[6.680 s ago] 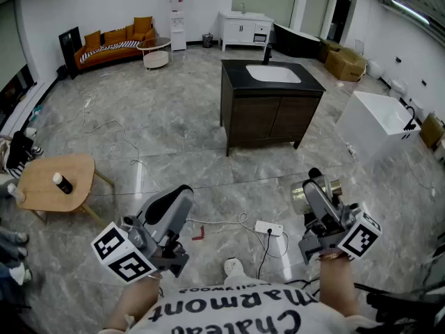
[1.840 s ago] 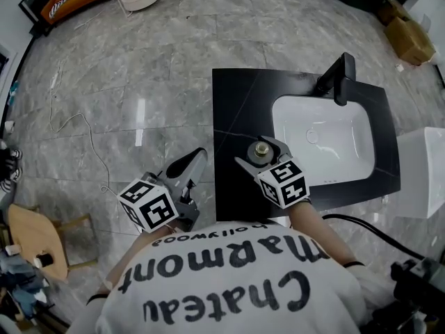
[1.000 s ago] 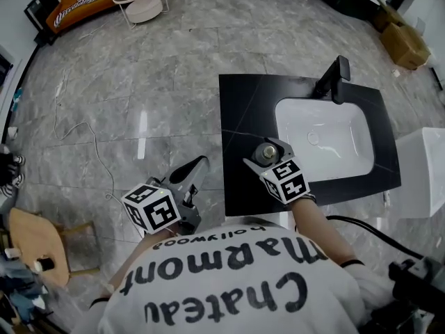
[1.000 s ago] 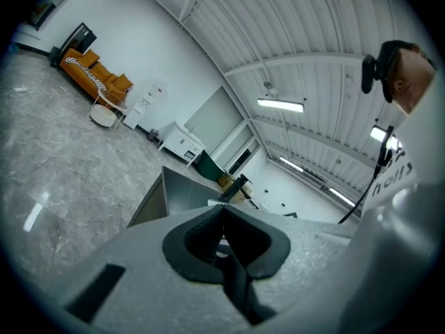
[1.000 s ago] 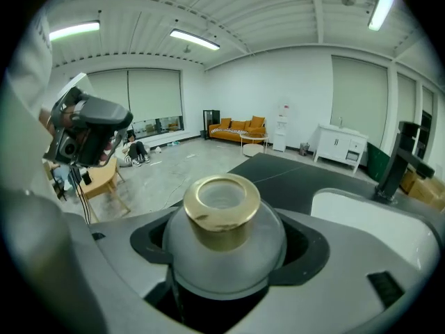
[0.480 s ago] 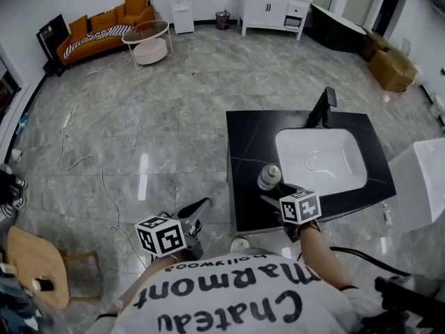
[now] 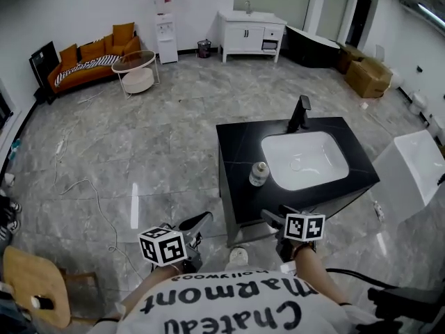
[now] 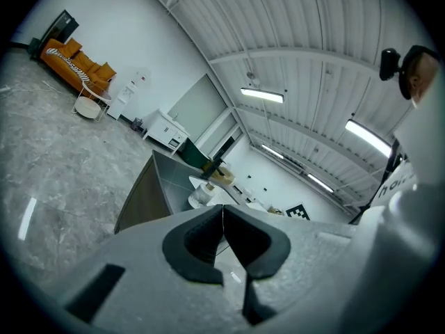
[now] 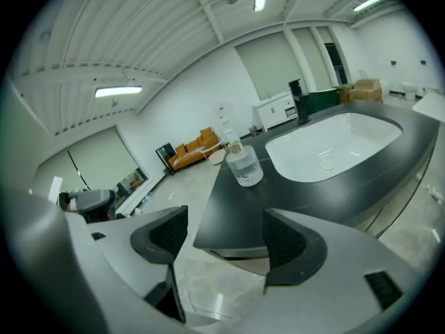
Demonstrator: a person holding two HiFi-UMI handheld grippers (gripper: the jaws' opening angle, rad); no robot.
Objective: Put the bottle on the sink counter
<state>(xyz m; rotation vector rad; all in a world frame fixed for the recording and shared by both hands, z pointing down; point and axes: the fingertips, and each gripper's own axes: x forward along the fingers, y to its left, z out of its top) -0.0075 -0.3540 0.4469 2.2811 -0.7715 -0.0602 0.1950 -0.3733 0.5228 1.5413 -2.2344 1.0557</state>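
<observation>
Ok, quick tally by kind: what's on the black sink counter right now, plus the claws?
Bottle: 1, upright on the sink counter
Faucet: 1
Basin: 1
Claws: 2, the left claw shut on nothing, the right claw open and empty
Total: 5
</observation>
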